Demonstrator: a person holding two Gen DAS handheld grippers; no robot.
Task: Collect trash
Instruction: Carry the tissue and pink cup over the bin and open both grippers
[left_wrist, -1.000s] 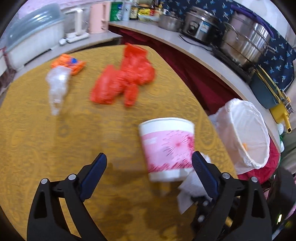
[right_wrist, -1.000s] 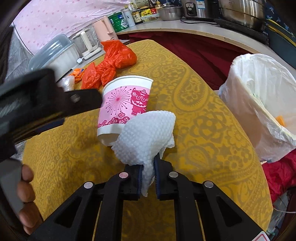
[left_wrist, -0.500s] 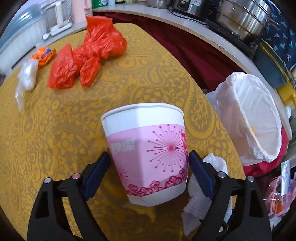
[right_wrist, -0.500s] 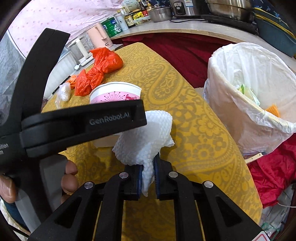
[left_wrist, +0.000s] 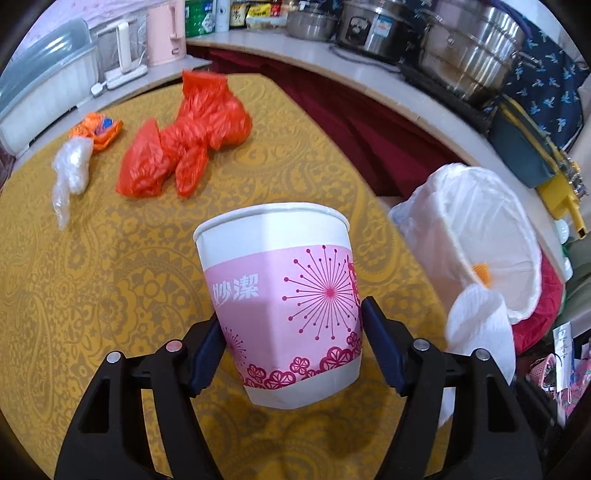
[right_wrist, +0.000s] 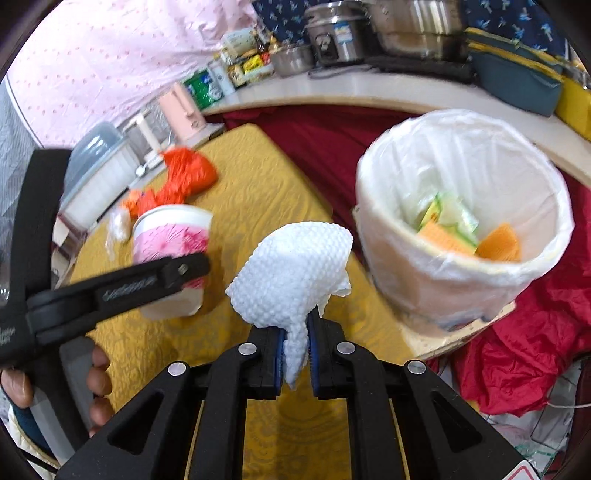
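Yellow patterned cloth covers the surface (left_wrist: 110, 280), with a kitchen counter of steel pots (left_wrist: 469, 48) curving behind it and a bin lined with a white bag (right_wrist: 461, 266) standing just off the cloth's edge, some orange and green scraps lying in its bottom. On the cloth stands a pink-and-white paper cup (left_wrist: 284, 310), upright and slightly tilted in the left wrist view. The left gripper (left_wrist: 291, 350) has its fingers (left_wrist: 380, 347) on either side of the cup's lower half; they have just been closing, and both pads now sit against the cup's wall (a faint crease runs down the pink band between them). The right gripper (right_wrist: 295, 354) has its fingers pressed together on the tail of a crumpled white paper towel (right_wrist: 291, 273), which stands up above them, near the bin's rim and lifted off the cloth. Farther back on the cloth lie crumpled red plastic bags (left_wrist: 184, 144), a clear plastic wrapper (left_wrist: 70, 170) and a small orange packet (left_wrist: 99, 129), all apart from the cup. A person's hand (right_wrist: 96, 391) grips the left gripper's handle at the lower left of the right wrist view.
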